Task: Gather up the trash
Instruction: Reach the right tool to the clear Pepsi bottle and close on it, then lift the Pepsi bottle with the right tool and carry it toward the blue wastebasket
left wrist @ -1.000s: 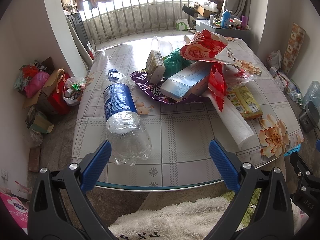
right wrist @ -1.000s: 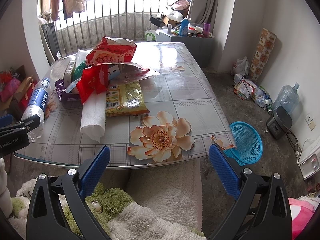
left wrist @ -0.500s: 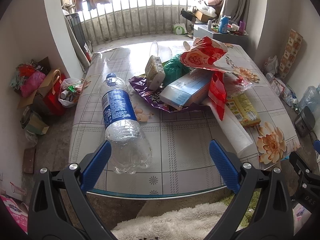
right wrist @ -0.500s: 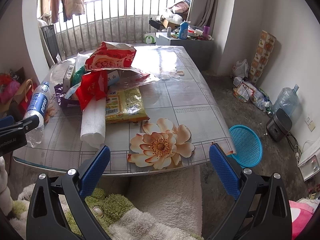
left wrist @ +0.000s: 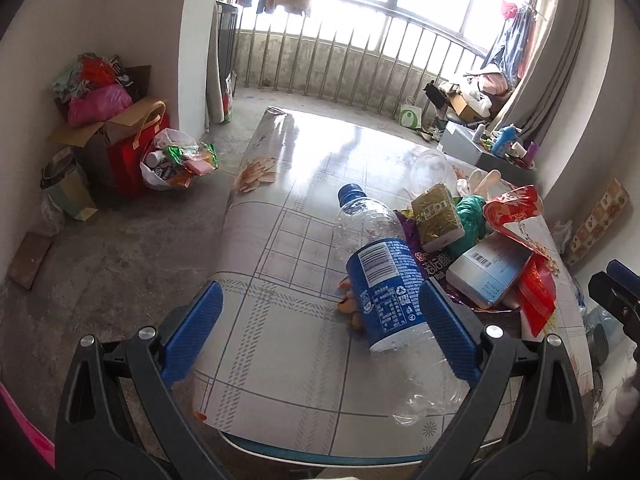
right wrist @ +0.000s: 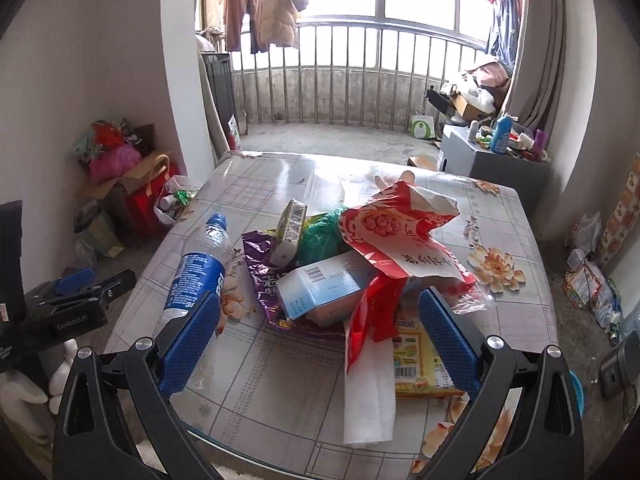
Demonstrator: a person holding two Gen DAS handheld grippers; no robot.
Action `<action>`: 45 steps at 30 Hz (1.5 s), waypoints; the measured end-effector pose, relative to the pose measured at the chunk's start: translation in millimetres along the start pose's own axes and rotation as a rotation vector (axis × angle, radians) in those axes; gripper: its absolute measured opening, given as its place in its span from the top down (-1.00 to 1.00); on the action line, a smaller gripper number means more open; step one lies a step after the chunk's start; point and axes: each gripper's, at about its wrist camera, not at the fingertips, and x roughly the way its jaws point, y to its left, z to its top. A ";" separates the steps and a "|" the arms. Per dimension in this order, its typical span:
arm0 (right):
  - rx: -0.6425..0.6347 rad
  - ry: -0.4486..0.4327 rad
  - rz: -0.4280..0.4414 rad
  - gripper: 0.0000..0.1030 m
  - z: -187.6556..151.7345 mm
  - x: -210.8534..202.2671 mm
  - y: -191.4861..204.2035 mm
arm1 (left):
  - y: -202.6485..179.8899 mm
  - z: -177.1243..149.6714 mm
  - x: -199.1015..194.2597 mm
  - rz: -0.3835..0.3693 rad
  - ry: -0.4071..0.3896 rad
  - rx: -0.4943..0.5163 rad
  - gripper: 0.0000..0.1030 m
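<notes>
Risk, left side: bottle lying loose on table near its front edge, round and empty, likely to roll off if nudged by one pad rather than pinched. Left gripper: spread wide, holding nothing, right pad just beside the label, contact not certain. Risk, middle: box, red bag and purple wrapper stacked loosely; likely to slide apart if one piece is pulled. Right gripper: spread wide, empty, poised over the heap, touching nothing clearly.
</notes>
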 end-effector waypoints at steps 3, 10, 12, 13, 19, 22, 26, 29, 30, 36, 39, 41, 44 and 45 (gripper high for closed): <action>-0.017 0.055 0.119 -0.76 10.1 28.2 25.4 | 16.4 -0.2 11.2 0.007 0.017 -0.012 -0.65; 0.042 0.270 0.323 -0.40 16.3 98.9 55.5 | 28.6 -3.4 48.7 -0.150 0.145 -0.073 0.20; 0.065 0.315 0.358 -0.36 15.1 113.4 60.0 | 24.6 -5.2 55.1 -0.170 0.167 -0.062 0.24; 0.073 0.336 0.369 -0.34 14.6 118.7 63.2 | 22.4 -6.0 57.8 -0.181 0.181 -0.060 0.31; 0.145 0.440 0.443 -0.18 3.6 144.3 65.8 | 10.7 -9.2 73.0 -0.204 0.231 -0.015 0.53; 0.188 0.471 0.487 -0.12 -0.8 153.7 63.6 | 9.5 -10.1 77.7 -0.211 0.247 -0.009 0.63; 0.204 0.468 0.502 -0.09 -1.1 153.6 59.9 | 5.7 -9.2 78.5 -0.207 0.255 0.002 0.68; 0.225 0.451 0.524 -0.08 0.3 141.8 49.4 | 1.1 -4.2 68.6 -0.209 0.259 0.023 0.72; 0.231 0.437 0.535 -0.08 1.6 136.7 46.2 | -2.3 -1.4 63.2 -0.207 0.252 0.039 0.72; 0.278 0.307 0.597 -0.08 14.5 82.0 10.2 | -35.6 18.5 19.9 -0.254 0.176 0.115 0.72; 0.309 0.216 0.594 -0.08 16.4 44.4 -25.9 | -66.5 27.4 2.9 -0.321 0.137 0.166 0.72; 0.338 0.155 0.564 -0.08 17.7 19.9 -50.9 | -96.3 28.6 -3.1 -0.378 0.122 0.217 0.72; 0.401 0.075 0.483 -0.08 11.2 -16.8 -97.1 | -145.0 25.8 -5.7 -0.491 0.130 0.290 0.72; 0.429 0.053 0.453 -0.08 7.6 -27.5 -112.6 | -161.5 23.4 -5.2 -0.532 0.136 0.317 0.72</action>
